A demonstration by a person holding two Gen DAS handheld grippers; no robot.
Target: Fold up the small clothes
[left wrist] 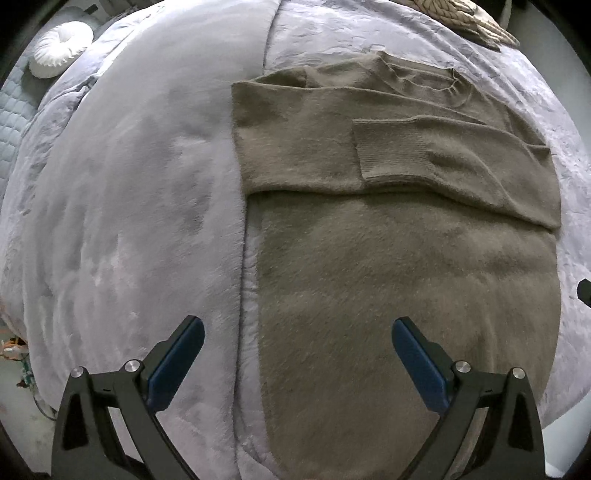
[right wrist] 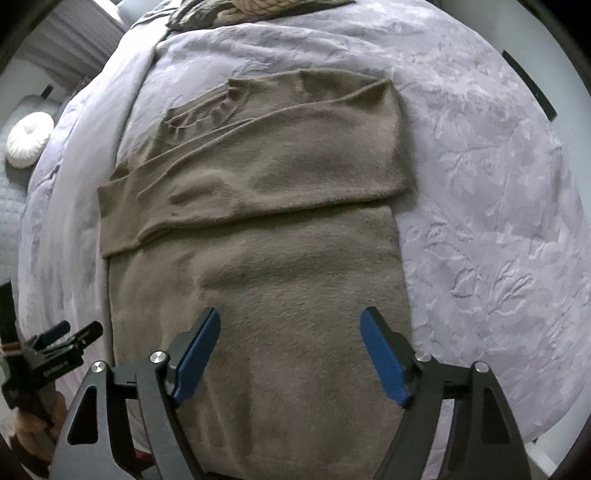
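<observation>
Sweater (left wrist: 388, 258) edges flat on bedspread (left wrist: 129, 221), tongs (left wrist: 297, 334) clear above

Taupe sweater (right wrist: 258, 229) flat beneath wide-apart jaws

Taupe fuzzy sweater (left wrist: 388, 266) lies flat on bedspread (left wrist: 129, 184) (sleeves folded across).

Bed (left wrist: 129, 221), covered by lavender plush blanket (right wrist: 480, 184). Lying on it: brown sweater (left wrist: 388, 258), centre-right, sleeves folded across; round white cushion (left wrist: 59, 48), upper left; knitted item (left wrist: 461, 14), top edge.
</observation>
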